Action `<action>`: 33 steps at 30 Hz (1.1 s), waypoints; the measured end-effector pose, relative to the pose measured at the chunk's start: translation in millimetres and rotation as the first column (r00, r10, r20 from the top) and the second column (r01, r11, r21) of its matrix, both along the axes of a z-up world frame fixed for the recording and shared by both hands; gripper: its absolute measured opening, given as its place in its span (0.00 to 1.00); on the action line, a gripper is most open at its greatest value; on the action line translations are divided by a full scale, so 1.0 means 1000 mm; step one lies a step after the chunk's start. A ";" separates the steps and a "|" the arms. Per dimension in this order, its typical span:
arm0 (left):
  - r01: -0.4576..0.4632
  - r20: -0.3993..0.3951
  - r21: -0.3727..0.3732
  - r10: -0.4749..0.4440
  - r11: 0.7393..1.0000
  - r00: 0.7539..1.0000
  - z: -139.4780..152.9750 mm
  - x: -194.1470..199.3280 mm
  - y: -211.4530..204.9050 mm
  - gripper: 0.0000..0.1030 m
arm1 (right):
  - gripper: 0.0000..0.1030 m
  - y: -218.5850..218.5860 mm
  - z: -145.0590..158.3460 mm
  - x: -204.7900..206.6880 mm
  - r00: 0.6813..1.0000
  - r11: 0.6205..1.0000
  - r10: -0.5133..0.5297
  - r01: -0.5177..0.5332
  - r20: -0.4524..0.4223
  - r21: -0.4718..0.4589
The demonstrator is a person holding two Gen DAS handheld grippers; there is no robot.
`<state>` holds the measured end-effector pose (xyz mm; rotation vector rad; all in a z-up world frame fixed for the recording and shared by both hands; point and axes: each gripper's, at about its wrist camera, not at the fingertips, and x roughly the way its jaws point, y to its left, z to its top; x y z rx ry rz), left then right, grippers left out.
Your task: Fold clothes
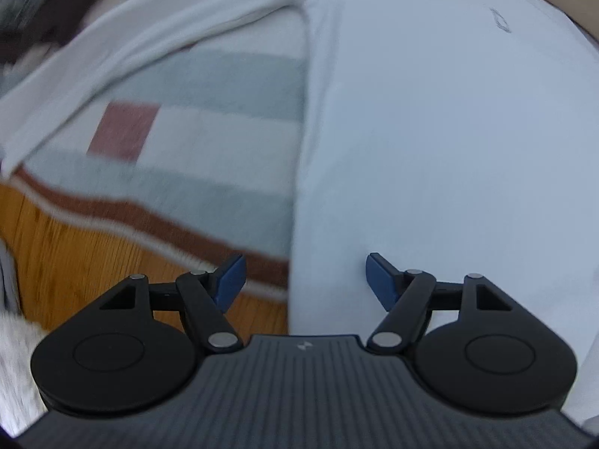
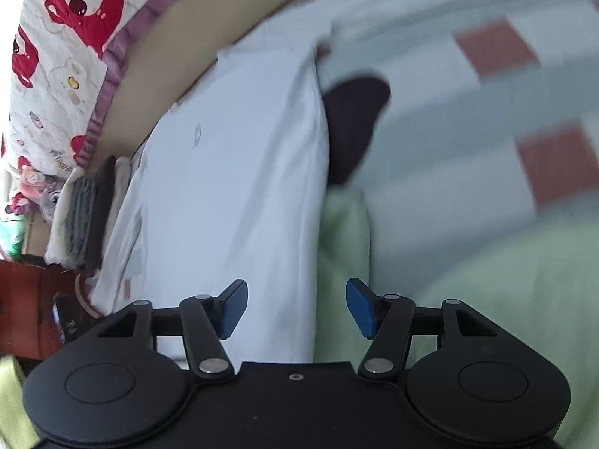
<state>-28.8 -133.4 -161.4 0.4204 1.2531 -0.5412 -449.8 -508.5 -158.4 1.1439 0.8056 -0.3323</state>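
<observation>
White shirt (image 1: 430, 131) lies flat just ahead of both wide-open, empty hand-held grippers, left (image 1: 306, 280) and right (image 2: 296, 308).

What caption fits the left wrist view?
Open left gripper above pale blue long-sleeved shirt spread on striped rug.

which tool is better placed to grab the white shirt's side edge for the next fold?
Left, probably. The left tool is open and straddles the white shirt edge. The right tool is open too, but part of it hangs over a green cloth.
</observation>
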 end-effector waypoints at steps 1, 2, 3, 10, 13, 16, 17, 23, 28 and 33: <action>-0.014 0.009 0.006 0.014 1.000 1.000 0.001 0.000 0.004 0.68 | 0.62 0.009 0.000 -0.007 1.000 1.000 0.011 -0.011 -0.004 0.008; -0.012 0.010 0.009 0.012 1.000 1.000 0.001 -0.001 0.004 0.68 | 0.62 0.016 -0.001 -0.011 1.000 1.000 0.019 -0.019 -0.004 0.002; -0.010 0.011 0.012 0.010 1.000 1.000 0.001 -0.003 0.005 0.68 | 0.56 0.022 0.001 -0.016 1.000 1.000 0.008 -0.008 0.001 -0.019; 0.005 0.018 0.035 -0.006 0.999 1.000 0.003 -0.012 0.008 0.73 | 0.05 0.045 0.060 -0.046 0.966 0.975 -0.030 0.085 0.258 -0.203; 0.012 0.021 0.045 -0.013 0.999 1.000 0.004 -0.016 0.009 0.73 | 0.04 0.049 0.052 -0.053 0.988 0.955 -0.084 0.117 0.128 -0.273; 0.022 0.025 0.064 -0.024 0.998 0.999 0.004 -0.018 0.010 0.73 | 0.04 0.050 0.027 -0.058 0.989 0.952 -0.145 0.142 0.010 -0.270; 0.028 0.027 0.074 -0.030 0.997 0.999 0.004 -0.019 0.011 0.73 | 0.04 0.050 0.020 -0.058 0.987 0.952 -0.159 0.154 0.003 -0.265; 0.042 0.003 -0.010 -0.042 0.999 0.999 0.024 -0.012 0.030 0.75 | 0.04 0.047 0.038 -0.052 0.985 0.942 -0.169 0.167 0.019 -0.290; 0.146 -0.062 -0.060 -0.150 0.987 0.987 0.035 -0.017 0.027 0.75 | 0.04 0.031 0.063 -0.040 0.984 0.934 -0.146 0.171 0.102 -0.314; 0.418 0.067 -0.167 -0.412 0.893 0.909 0.065 -0.066 0.013 0.75 | 0.04 0.011 0.093 -0.010 0.982 0.914 -0.105 0.157 0.155 -0.375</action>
